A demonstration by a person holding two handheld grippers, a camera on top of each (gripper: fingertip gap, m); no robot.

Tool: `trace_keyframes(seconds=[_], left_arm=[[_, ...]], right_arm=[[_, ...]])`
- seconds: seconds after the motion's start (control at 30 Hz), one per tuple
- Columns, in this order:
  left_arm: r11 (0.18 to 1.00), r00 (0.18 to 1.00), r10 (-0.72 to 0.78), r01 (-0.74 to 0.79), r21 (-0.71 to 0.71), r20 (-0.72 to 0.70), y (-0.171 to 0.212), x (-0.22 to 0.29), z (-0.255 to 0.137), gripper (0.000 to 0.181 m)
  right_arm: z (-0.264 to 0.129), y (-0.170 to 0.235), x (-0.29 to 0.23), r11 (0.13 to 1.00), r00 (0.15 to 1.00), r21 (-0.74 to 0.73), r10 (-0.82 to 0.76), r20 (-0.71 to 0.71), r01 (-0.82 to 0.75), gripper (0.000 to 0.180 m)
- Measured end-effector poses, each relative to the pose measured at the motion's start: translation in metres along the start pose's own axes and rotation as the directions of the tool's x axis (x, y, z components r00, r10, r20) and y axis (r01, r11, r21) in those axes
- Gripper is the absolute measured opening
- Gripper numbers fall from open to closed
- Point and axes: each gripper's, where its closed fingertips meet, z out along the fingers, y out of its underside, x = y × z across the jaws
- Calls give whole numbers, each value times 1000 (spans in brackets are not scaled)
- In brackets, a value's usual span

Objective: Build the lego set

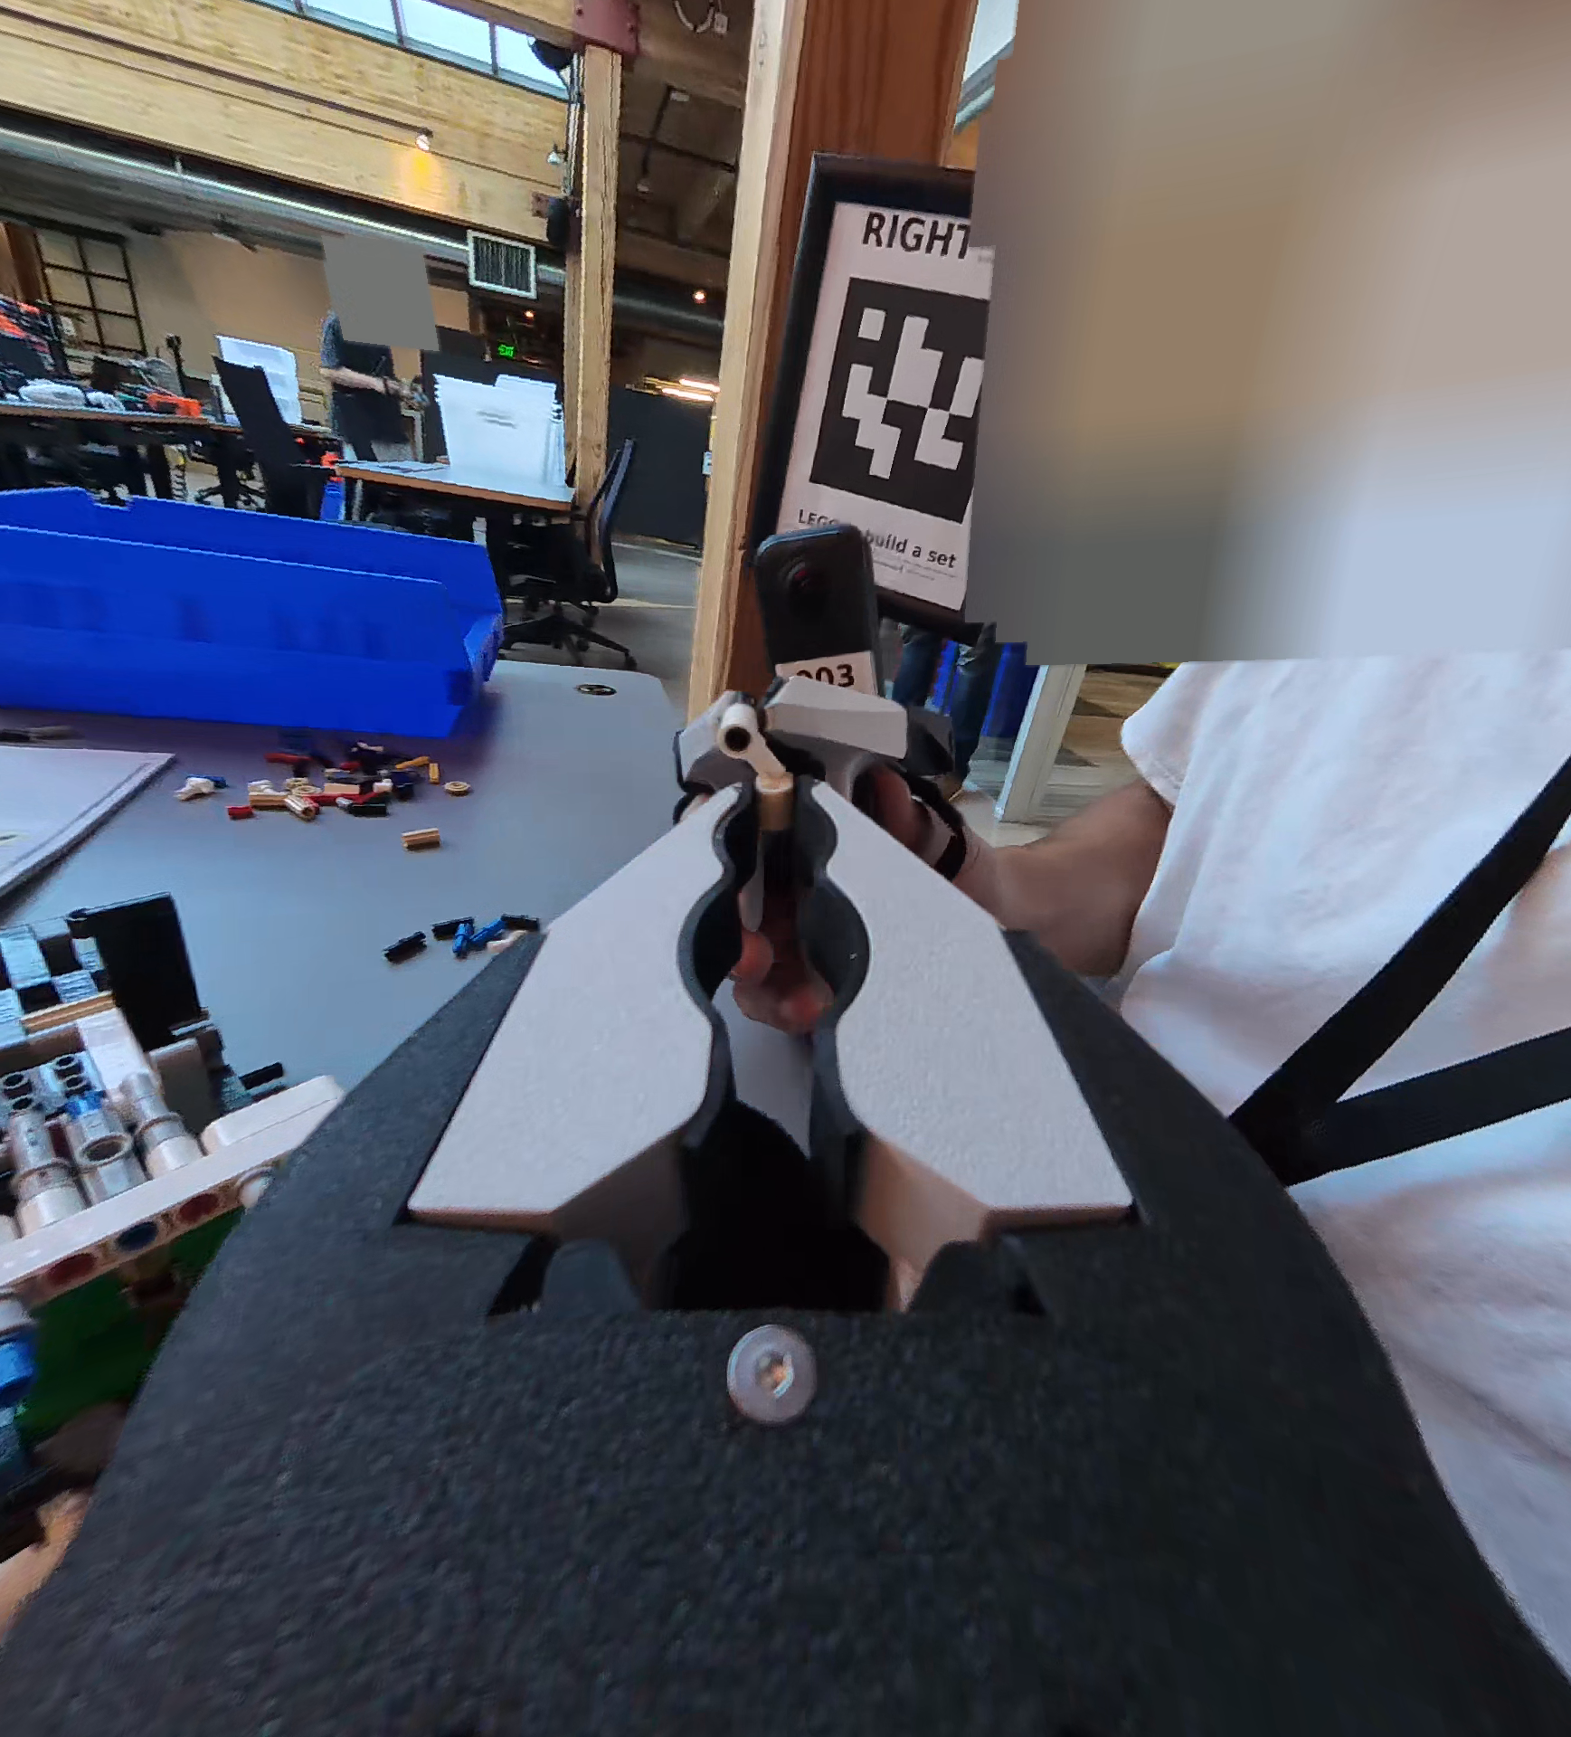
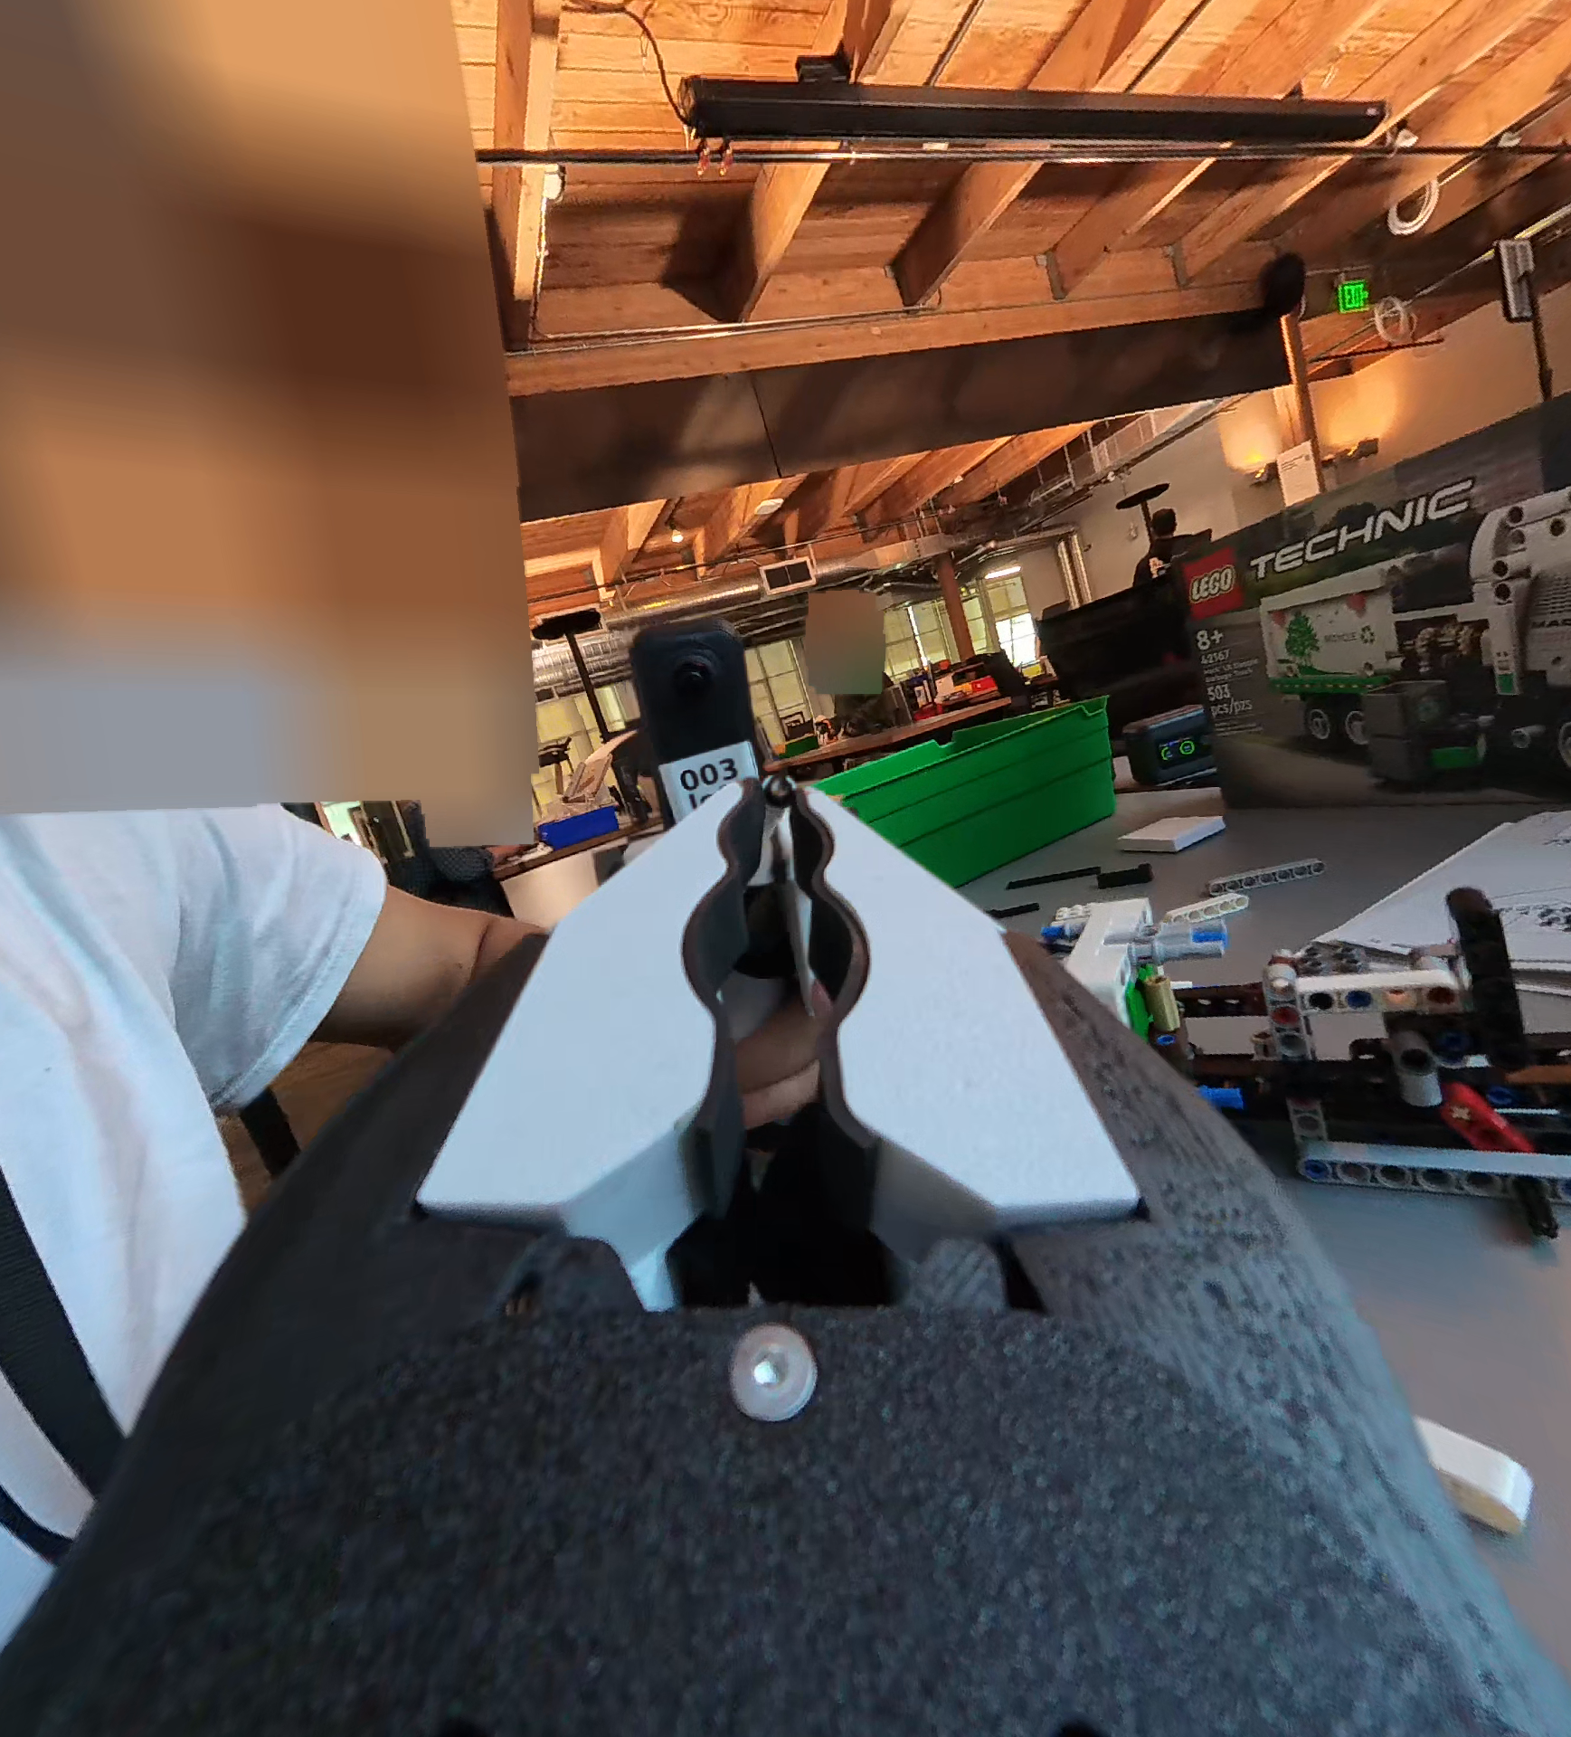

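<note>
Your left gripper point(image 1: 774, 816), held up off the grey table point(image 1: 518, 799), has its fingers narrowed onto a small tan cylindrical pin point(image 1: 774, 810) w/ a white angled connector point(image 1: 748, 743) on top. Your right gripper point(image 2: 777, 804) meets it tip-to-tip, fingers nearly together, pinching a small black piece point(image 2: 777, 791). The part-built lego model point(image 2: 1383, 1034), w/ white and grey beams plus blue, red and black pins, sits on the table. Loose multicolour pieces point(image 1: 340, 794) lie near the blue plastic bin point(image 1: 199, 620).
</note>
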Motion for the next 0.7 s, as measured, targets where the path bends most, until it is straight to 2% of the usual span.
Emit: trace_keyframes(seconds=[0.2, 0.5, 0.63, 0.7], left_arm=[[996, 993, -92, 93, 8, -81, 1, 4, -1, 3], [972, 957, -226, 234, 22, -180, -1, 5, -3, 4], [973, 960, -231, 231, -21, -155, 5, 1, -1, 4], [983, 976, -179, 173, -61, -126, 11, 0, 0, 4]], right_arm=[[-1, 2, -5, 973, 976, -84, -216, 17, 216, 4], [-10, 6, -4, 932, 944, -155, -329, 26, 329, 3], [-11, 9, 0, 840, 872, -253, -489, 31, 480, 3], [-14, 9, -3, 799, 853, -316, -516, 76, 511, 3]])
